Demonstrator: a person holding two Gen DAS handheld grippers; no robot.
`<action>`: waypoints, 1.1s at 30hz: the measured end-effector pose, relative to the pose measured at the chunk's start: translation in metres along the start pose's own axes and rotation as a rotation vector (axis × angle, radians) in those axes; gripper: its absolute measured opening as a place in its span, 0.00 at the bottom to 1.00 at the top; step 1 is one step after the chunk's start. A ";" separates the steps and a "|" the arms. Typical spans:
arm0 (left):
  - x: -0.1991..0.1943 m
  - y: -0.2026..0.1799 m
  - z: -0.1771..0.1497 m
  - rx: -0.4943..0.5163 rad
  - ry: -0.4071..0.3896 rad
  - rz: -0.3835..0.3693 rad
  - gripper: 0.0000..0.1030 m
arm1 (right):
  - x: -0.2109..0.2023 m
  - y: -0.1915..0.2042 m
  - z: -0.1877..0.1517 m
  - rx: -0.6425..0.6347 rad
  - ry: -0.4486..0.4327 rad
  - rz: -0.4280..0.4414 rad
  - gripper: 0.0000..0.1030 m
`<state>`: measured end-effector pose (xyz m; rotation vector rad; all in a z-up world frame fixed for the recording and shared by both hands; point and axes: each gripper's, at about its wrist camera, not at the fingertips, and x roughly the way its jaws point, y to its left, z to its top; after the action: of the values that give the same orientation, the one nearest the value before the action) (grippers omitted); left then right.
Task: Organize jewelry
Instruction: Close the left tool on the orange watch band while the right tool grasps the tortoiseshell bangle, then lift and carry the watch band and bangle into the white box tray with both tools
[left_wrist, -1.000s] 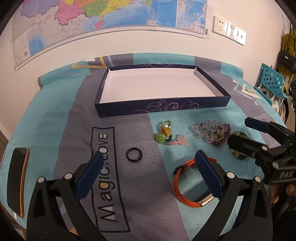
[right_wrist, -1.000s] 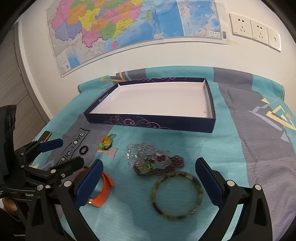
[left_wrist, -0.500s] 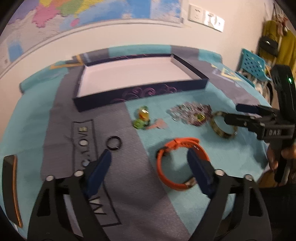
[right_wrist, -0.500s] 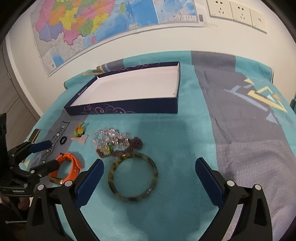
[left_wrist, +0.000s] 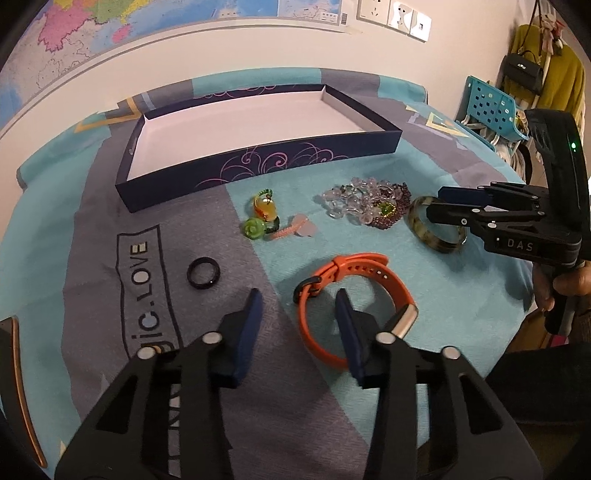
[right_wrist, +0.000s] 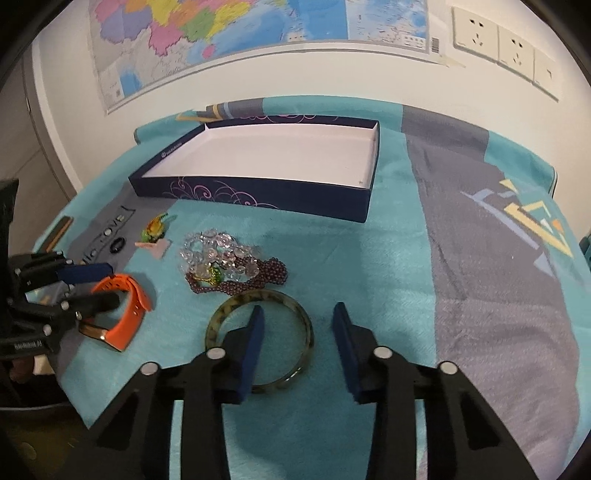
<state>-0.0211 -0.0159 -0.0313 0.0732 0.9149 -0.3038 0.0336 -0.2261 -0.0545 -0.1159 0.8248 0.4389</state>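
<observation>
An empty dark blue box (left_wrist: 258, 166) with a white inside stands at the back of the cloth. In front of it lie an orange watch band (left_wrist: 354, 273), a mottled green bangle (right_wrist: 258, 299), clear and purple beads (left_wrist: 365, 203), a green and yellow charm (left_wrist: 262, 218) and a black ring (left_wrist: 203, 273). My left gripper (left_wrist: 299, 299) is open, its jaws astride the left rim of the orange band (right_wrist: 125, 306). My right gripper (right_wrist: 297, 317) is open, its jaws astride the right rim of the bangle, which also shows in the left wrist view (left_wrist: 436, 229).
A dark phone (left_wrist: 14, 369) lies at the cloth's left edge. A map and wall sockets (right_wrist: 498, 44) are on the wall behind. A blue chair (left_wrist: 491, 107) and hanging bags stand to the right of the table.
Both grippers have moved down and forward and have narrowed their jaws. The left now straddles the orange band's rim, the right the bangle's rim.
</observation>
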 end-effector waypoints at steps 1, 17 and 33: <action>0.000 0.001 0.000 -0.002 0.003 0.000 0.28 | 0.000 0.000 0.000 -0.007 0.001 -0.006 0.29; -0.013 0.006 0.008 -0.013 -0.029 -0.051 0.07 | -0.016 -0.011 0.007 0.034 -0.018 0.107 0.05; -0.042 0.040 0.063 -0.022 -0.152 -0.014 0.07 | -0.021 -0.018 0.071 0.038 -0.136 0.154 0.05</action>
<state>0.0149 0.0198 0.0374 0.0229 0.7684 -0.3083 0.0771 -0.2309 0.0080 0.0126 0.7099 0.5696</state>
